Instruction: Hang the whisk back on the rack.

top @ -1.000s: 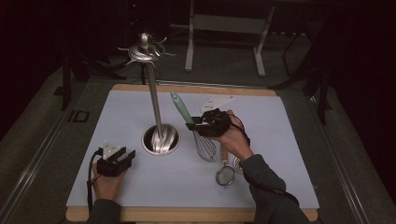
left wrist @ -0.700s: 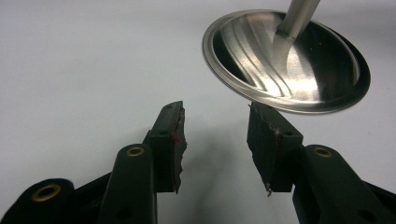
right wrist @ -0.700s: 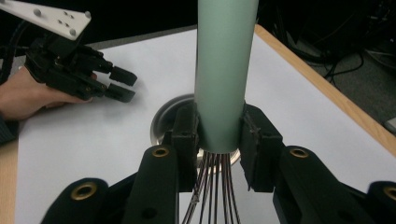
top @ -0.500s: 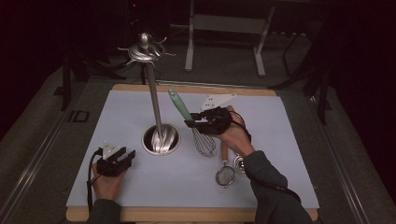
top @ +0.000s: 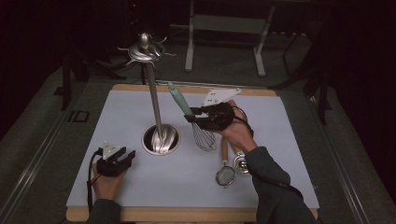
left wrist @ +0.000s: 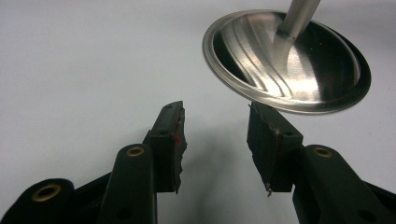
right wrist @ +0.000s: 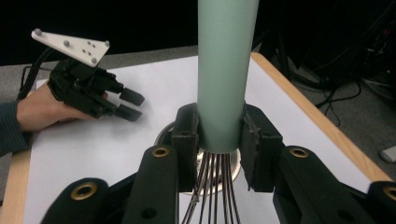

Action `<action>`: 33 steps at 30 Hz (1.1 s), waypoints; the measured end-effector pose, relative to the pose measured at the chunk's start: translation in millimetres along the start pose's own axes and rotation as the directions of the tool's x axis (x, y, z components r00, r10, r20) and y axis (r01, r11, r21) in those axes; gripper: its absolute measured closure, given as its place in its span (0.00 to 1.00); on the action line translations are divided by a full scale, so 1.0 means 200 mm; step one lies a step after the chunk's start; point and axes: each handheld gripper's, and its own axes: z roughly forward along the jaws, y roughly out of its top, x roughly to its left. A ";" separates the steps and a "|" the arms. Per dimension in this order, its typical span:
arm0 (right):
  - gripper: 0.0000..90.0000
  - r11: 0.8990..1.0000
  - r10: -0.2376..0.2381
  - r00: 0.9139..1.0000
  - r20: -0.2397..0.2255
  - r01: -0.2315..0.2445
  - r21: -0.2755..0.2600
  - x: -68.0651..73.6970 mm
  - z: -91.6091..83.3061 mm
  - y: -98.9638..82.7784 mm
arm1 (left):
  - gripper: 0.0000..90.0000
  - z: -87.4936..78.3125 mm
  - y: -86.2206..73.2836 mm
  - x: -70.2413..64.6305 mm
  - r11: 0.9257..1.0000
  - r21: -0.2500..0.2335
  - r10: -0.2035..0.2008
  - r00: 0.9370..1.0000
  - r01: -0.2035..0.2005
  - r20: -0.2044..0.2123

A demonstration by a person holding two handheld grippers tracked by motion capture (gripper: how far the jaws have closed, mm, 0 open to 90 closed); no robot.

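Note:
A whisk with a pale green handle (top: 179, 99) and wire loops (top: 204, 136) hangs tilted above the white mat, just right of the metal stand. My right gripper (top: 193, 116) is shut on the lower end of that handle; in the right gripper view both pads press the green handle (right wrist: 227, 70) where the wires (right wrist: 212, 191) come out. My left gripper (top: 117, 158) rests low on the mat at the front left, open, nothing between its jaws (left wrist: 217, 140). The stand's round steel base (left wrist: 285, 70) lies just ahead of it.
The stand's pole (top: 154, 100) rises from its base (top: 161, 139) to a ring of hooks (top: 144, 49). A small strainer (top: 225, 175) with a wooden handle and a shiny metal piece (top: 241, 163) lie under my right forearm. The white mat (top: 289, 140) sits on a wooden board.
My right gripper has risen with the whisk, lifting the wire end off the mat and bringing the handle more upright. The left gripper has stayed put.

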 end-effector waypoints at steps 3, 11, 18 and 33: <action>0.77 1.000 -0.003 1.000 0.008 0.003 -0.011 0.00 -0.01 0.02 | 0.63 0.00 0.00 0.00 1.000 0.000 0.000 1.000 0.000 0.000; 0.77 0.999 -0.037 0.999 0.018 0.037 -0.031 0.01 -0.03 0.07 | 0.63 0.00 0.00 0.00 1.000 0.001 -0.001 1.000 0.001 0.000; 0.77 0.997 -0.063 0.998 0.026 0.064 -0.053 0.02 -0.06 0.12 | 0.63 0.00 0.00 0.00 1.000 0.001 0.002 1.000 -0.002 -0.001; 0.77 0.986 -0.116 0.993 0.029 0.118 -0.114 0.07 -0.10 0.25 | 0.63 0.00 0.00 0.00 1.000 0.001 0.002 1.000 -0.002 -0.002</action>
